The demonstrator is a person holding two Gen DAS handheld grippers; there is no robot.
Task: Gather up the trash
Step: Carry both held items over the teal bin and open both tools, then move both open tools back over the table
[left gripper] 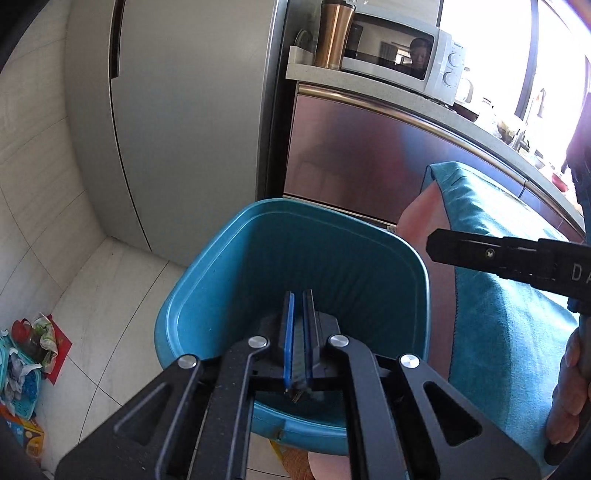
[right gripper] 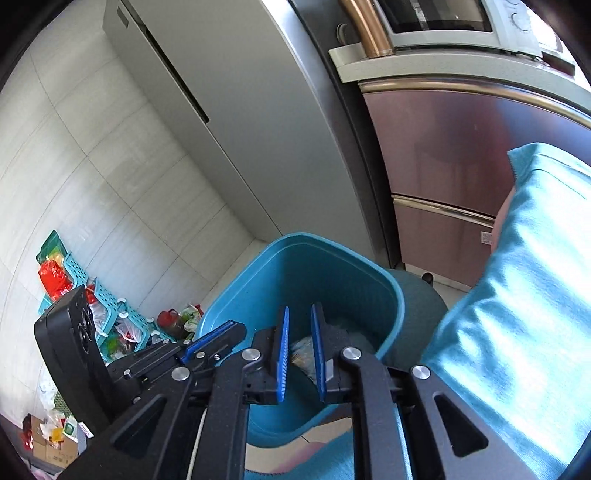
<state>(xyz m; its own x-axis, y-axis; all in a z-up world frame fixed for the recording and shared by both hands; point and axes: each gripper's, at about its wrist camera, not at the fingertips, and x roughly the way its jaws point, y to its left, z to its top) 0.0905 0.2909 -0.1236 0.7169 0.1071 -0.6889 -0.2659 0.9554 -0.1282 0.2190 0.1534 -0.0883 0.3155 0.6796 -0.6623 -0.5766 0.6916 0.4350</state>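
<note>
A tall grey refrigerator (left gripper: 184, 122) is standing against the tiled wall. Beside it, a white microwave oven (left gripper: 402, 59) and a copper metal tumbler (left gripper: 334, 35) are sitting on a pale stone counter (left gripper: 424, 107).

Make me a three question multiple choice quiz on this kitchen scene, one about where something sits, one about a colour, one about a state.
1. The microwave sits:
A on the counter
B on the floor
C inside the bin

2. The bin is:
A red
B blue
C white

3. The right tongs are:
A clamped on a bottle
B slightly apart, holding nothing
C out of sight

Key: 1 A, it stands on the counter beside the fridge. 2 B, its walls are blue. 3 B, a gap shows between the pads, with nothing gripped.
</note>
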